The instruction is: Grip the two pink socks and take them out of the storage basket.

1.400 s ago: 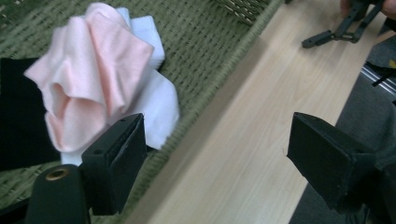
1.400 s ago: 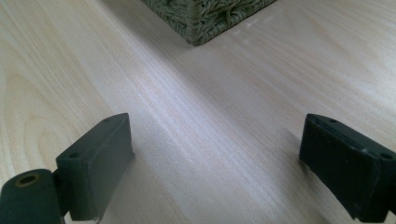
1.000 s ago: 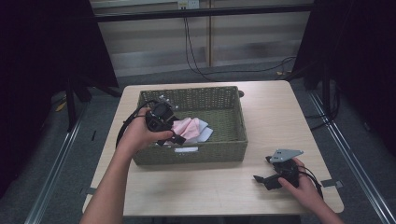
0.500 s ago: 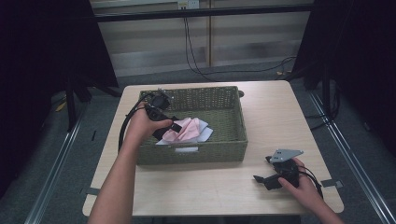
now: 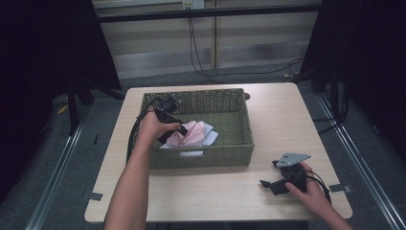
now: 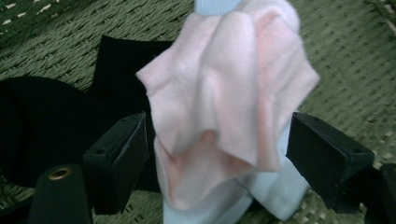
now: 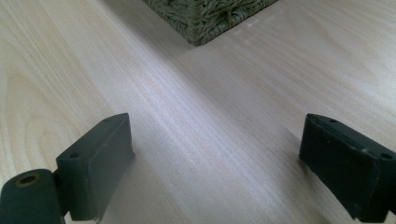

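left gripper [image 5: 178, 130] jaws wide around pink cloth [image 6: 224, 98] in basket [image 5: 225, 154] | right gripper [image 5: 275, 184] wide open, holding nothing, on bench [image 5: 201, 196]

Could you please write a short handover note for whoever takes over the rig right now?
Left gripper: open, jaws on either side of the pink cloth inside the wicker basket, not closed on it yet.
Right gripper: open, holding nothing, low over the table right of the basket.
A black cloth and a pale blue one also lie in the basket.
Left, probably: close on the pink cloth and lift.
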